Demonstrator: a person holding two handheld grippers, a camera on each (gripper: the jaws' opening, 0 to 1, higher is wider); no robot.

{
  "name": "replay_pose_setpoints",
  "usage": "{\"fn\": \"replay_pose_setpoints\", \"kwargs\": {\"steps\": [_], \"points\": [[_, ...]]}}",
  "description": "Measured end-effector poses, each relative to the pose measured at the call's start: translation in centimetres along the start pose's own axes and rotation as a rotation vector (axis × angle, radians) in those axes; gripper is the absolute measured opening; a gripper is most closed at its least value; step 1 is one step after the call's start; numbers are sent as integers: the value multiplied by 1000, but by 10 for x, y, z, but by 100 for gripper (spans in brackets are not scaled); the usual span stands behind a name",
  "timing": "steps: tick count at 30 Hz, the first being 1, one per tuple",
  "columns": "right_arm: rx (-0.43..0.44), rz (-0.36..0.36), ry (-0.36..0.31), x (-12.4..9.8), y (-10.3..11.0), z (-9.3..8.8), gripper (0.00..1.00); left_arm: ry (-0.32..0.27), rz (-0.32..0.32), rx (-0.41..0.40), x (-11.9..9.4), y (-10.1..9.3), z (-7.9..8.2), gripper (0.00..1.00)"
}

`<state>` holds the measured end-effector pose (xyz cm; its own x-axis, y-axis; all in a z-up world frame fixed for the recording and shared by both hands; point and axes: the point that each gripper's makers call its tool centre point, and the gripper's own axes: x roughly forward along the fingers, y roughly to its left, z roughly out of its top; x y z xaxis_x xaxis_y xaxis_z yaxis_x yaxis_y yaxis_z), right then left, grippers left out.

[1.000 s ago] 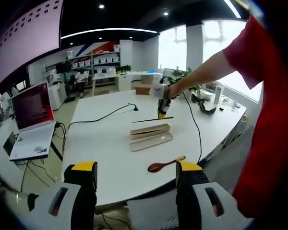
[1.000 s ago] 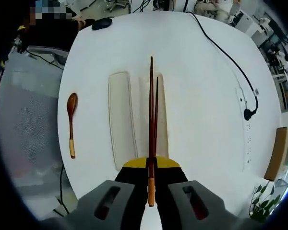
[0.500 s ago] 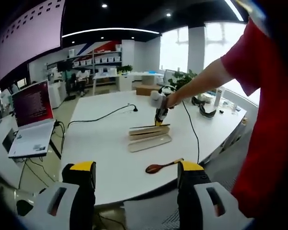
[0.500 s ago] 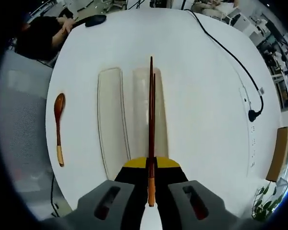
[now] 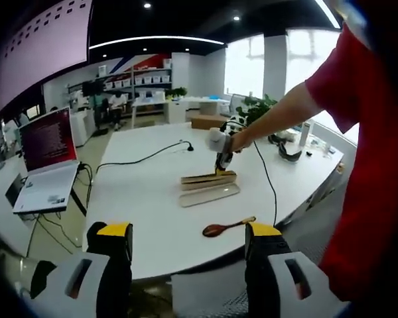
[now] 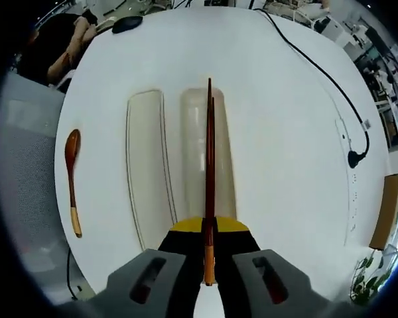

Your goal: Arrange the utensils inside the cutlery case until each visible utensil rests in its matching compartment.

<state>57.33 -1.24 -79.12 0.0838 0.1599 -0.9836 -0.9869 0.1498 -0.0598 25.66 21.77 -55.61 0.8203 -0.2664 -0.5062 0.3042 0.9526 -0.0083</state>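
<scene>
The right gripper (image 6: pixel 209 228) has descended toward the cutlery case (image 6: pixel 205 156) over the last second; its fingers clamp the chopsticks (image 6: pixel 209 159), now aligned over the case's long compartment. Placement is judged imminent. The lid (image 6: pixel 146 165) lies just beside the case. The spoon (image 6: pixel 71 179) remains near the table (image 6: pixel 285 132) edge, unplaced. The left gripper (image 5: pixel 186 248) hangs off the table, fingers wide, empty. A cable (image 6: pixel 318 73) runs well apart; nothing obstructs.

Person in red short sleeve (image 5: pixel 358 73); grey grippers with yellow-black jaws.
</scene>
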Motion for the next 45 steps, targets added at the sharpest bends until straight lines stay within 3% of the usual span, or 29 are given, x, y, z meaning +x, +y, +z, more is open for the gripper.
{"fn": "replay_pose_setpoints", "kwargs": {"steps": [3,9,28,31,40,45], "points": [[-9,-14,22,5,-8,-6,1,10,5,12,0,1,-2,71],[20,-2,2,11,-10,-4,1,18,8,21,0,2,-3,71],[38,-15,27,15,-2,-6,3,4,33,12,-6,2,-3,70],[61,-32,-10,8,-5,-3,9,2,33,12,-6,2,-3,70],[77,-72,-42,-15,-12,-8,13,-18,8,31,-2,-2,2,70],[38,-106,-36,-29,-5,-15,16,-26,-9,39,-2,-1,4,70]]}}
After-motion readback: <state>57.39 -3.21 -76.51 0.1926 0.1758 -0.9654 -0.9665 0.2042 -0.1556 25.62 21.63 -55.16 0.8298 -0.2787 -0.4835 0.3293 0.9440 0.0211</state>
